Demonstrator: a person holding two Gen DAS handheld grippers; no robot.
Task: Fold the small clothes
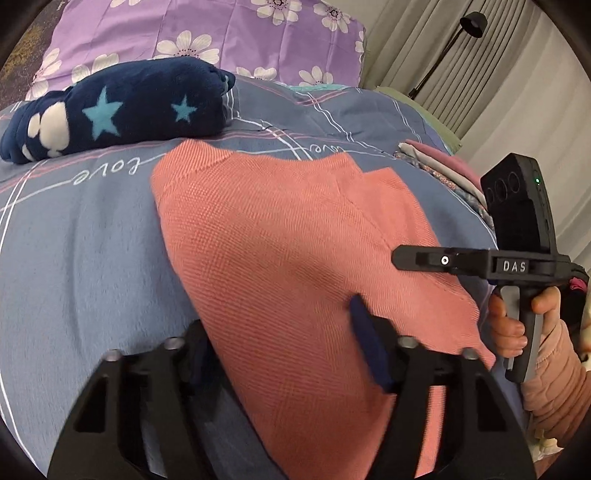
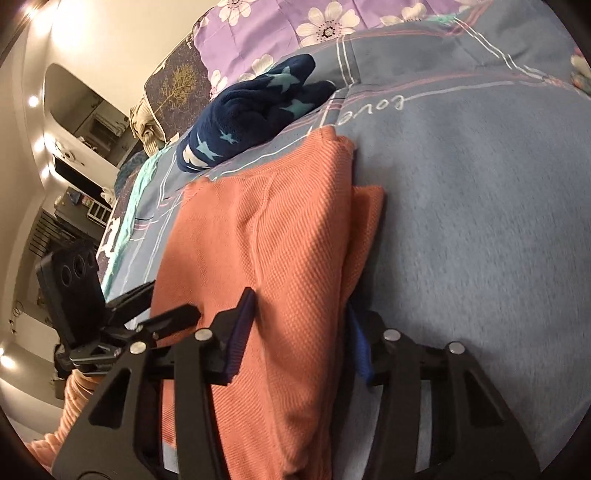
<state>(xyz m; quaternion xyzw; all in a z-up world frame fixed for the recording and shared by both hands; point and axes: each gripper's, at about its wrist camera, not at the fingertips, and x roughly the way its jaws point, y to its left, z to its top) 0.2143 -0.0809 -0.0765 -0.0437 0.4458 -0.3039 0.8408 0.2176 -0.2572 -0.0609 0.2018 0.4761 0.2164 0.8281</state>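
Two grippers sit over a folded orange top (image 1: 295, 240) lying on the blue bed cover (image 1: 92, 240). Left gripper (image 1: 280, 343): jaws apart, straddling the top's near edge, not pinching. Right gripper (image 2: 301, 332): jaws apart w/ the fold between them, not clamped. A navy star garment (image 1: 122, 110) lies behind, near the purple flowered pillow (image 1: 207, 33).

Lettering "DAS", white on black, on the body of the right gripper (image 1: 515, 266), right of the left fingers. Script word "love", white, repeated along stripes of the blue bedcover (image 1: 92, 236), beyond the fingers.
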